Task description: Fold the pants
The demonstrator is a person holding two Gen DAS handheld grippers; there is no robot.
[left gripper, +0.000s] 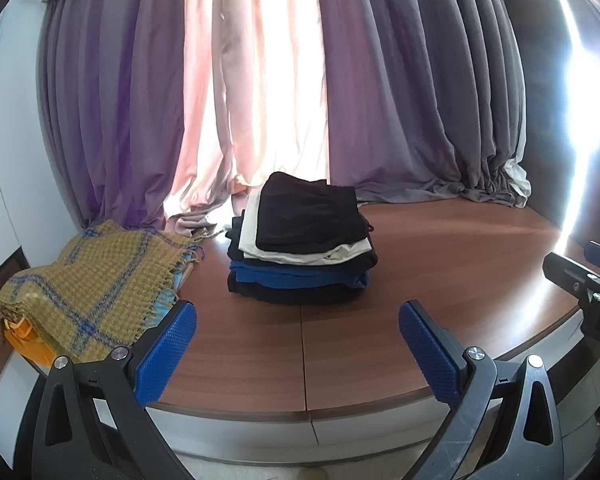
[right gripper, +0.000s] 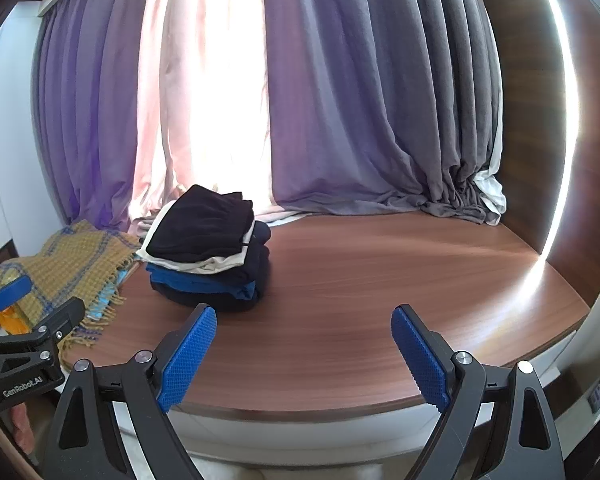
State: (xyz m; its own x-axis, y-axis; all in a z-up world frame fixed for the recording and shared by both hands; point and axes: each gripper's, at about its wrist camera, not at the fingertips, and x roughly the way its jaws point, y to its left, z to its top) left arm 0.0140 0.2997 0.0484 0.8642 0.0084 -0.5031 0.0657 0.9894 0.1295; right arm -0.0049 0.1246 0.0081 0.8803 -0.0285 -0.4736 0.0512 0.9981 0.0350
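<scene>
A stack of folded pants [left gripper: 300,248] sits on the brown wood-grain bench [left gripper: 440,264], toward the far side and left of the middle, close to the curtains. The top piece is a black folded pair [left gripper: 308,216] with a gathered waistband at its far edge; under it lies a cream-white folded garment [left gripper: 340,254], then dark navy layers, a bright blue layer [left gripper: 300,276] and a black layer at the bottom. In the right wrist view the same stack [right gripper: 210,248] stands left of centre, with its folded edges facing right.

Left of the stack, near but apart from it, lies a mustard-yellow woven blanket with blue checks and a fringe [left gripper: 84,292]; something orange [left gripper: 28,344] shows under its near-left corner. Behind both hang long purple and grey curtains [left gripper: 400,100], with a pale pink curtain [left gripper: 252,80] lit brightly from behind in the gap between them; their hems rest on the far edge of the bench.

The left gripper [left gripper: 298,340] hovers over the near edge of the bench, its blue textured fingers [left gripper: 168,352] spread wide with nothing between them, well short of the stack. The right gripper [right gripper: 304,348] hangs likewise over the near edge, to the right of the stack, its blue fingers [right gripper: 190,356] spread wide and empty. Each gripper shows at the margin of the other's view.
</scene>
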